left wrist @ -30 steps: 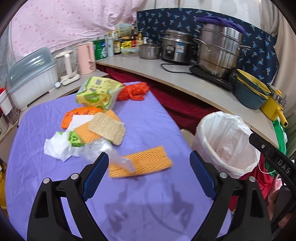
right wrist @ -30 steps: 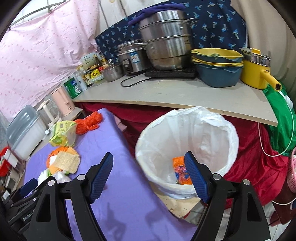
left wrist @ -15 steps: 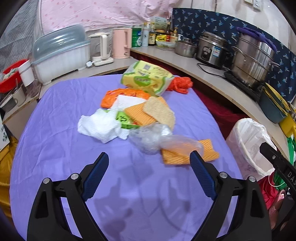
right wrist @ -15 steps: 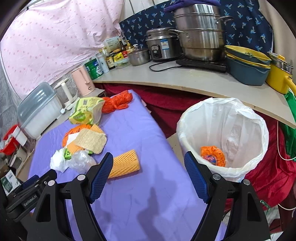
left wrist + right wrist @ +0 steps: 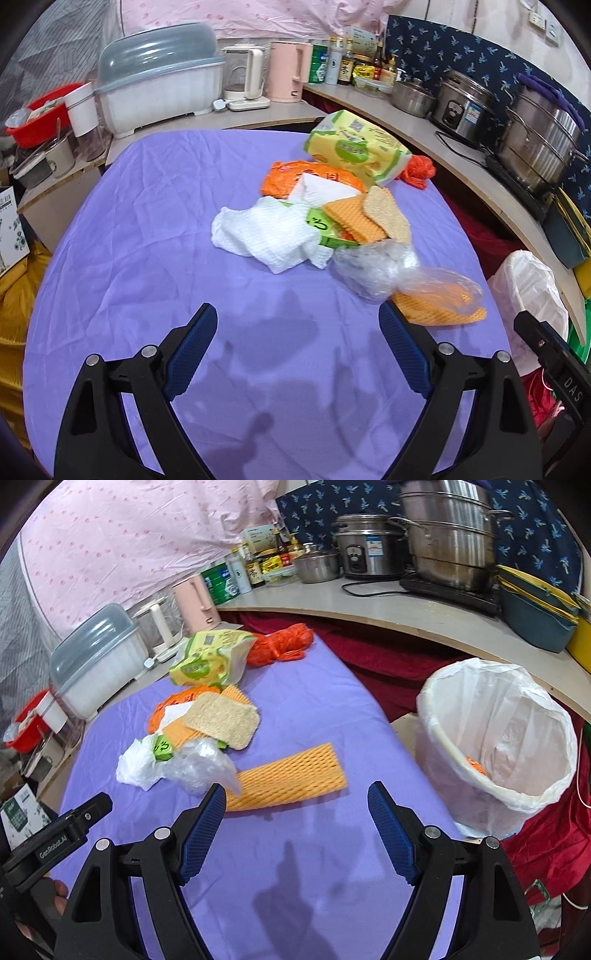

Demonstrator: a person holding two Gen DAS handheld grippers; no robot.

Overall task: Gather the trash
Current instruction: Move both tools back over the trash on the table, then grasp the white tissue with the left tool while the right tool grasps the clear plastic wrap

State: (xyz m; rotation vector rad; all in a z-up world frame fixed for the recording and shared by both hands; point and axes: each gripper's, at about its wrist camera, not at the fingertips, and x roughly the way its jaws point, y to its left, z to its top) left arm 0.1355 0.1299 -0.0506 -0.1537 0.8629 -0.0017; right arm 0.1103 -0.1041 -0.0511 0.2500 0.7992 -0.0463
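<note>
The left gripper (image 5: 297, 345), black with blue ribbed pads, is tilted downward, its jaws spread wide with nothing between them. Just beside it the right gripper (image 5: 297, 827), of the same build, tilts down likewise, jaws wide apart and empty. A fingertip shows by the left gripper's body
</note>
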